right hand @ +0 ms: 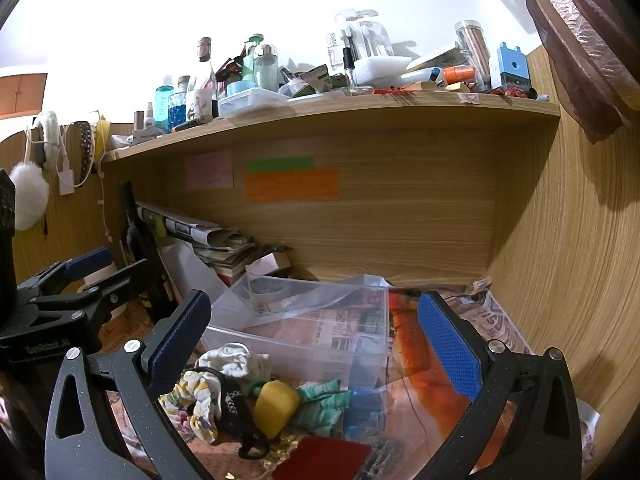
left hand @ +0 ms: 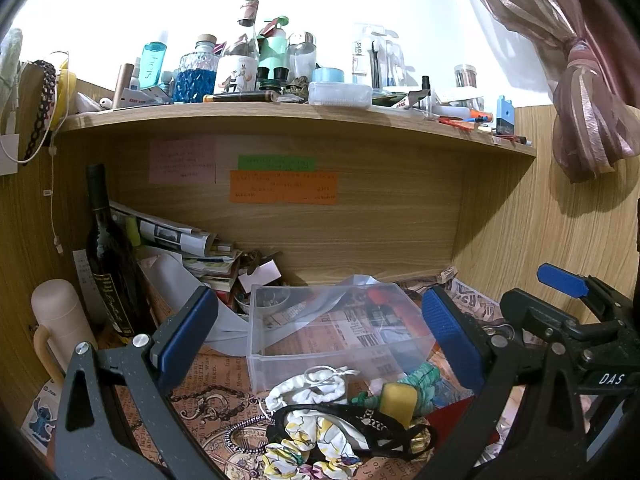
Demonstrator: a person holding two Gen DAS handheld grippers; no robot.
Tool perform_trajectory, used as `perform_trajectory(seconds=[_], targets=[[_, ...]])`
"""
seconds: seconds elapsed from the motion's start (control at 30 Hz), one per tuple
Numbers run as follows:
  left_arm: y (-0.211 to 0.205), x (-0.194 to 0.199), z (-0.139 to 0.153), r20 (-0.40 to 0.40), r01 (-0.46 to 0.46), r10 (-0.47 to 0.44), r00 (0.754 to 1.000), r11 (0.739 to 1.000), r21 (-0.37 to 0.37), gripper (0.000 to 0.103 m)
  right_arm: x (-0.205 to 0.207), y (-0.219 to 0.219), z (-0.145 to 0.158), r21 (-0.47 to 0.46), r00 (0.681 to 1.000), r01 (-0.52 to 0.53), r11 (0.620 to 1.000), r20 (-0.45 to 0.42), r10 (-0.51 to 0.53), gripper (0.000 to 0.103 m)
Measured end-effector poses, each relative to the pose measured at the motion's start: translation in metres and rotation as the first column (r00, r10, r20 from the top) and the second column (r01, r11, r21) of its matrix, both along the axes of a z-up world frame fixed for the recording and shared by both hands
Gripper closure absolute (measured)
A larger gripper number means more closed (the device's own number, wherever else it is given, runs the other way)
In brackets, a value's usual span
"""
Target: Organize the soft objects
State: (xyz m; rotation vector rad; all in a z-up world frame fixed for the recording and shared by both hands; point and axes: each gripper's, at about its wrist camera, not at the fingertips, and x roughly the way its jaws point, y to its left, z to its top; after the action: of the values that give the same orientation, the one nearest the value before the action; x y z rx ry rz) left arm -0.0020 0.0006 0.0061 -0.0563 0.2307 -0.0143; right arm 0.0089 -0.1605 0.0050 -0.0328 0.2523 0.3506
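Observation:
A pile of soft things lies on the desk in front of a clear plastic box point(left hand: 320, 332) point(right hand: 316, 332): a yellow sponge point(left hand: 398, 398) point(right hand: 276, 406), a green knitted cloth point(left hand: 424, 380) point(right hand: 324, 402), a white drawstring pouch point(left hand: 316, 384) point(right hand: 236, 362), a floral scrunchie point(left hand: 320, 436) point(right hand: 198, 400) and a black strap point(left hand: 360, 416) point(right hand: 236, 408). A red felt piece point(right hand: 324, 460) lies nearer. My left gripper point(left hand: 320, 340) is open and empty above the pile. My right gripper point(right hand: 316, 340) is open and empty above it too. Each shows in the other's view, the right gripper at the right edge point(left hand: 568, 300), the left gripper at the left edge point(right hand: 80, 276).
A dark wine bottle point(left hand: 108, 252) and a cream thermos point(left hand: 60, 324) stand at the left. Stacked papers point(left hand: 192, 248) lie behind the box. A crowded wooden shelf point(left hand: 280, 114) hangs overhead. Wood panels close the back and the right side point(right hand: 560, 260). A curtain point(left hand: 580, 80) hangs at the top right.

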Motion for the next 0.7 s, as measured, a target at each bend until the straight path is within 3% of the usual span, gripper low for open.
perform_trajectory(seconds=[0.7], targets=[[-0.0002,-0.0002,-0.0005,-0.001,0.003,-0.003,1.0,1.0,0.001,0.0,-0.0019,0.0015,0.0007,0.008,1.0,-0.007,1.0,0.0,0.007,0.0]])
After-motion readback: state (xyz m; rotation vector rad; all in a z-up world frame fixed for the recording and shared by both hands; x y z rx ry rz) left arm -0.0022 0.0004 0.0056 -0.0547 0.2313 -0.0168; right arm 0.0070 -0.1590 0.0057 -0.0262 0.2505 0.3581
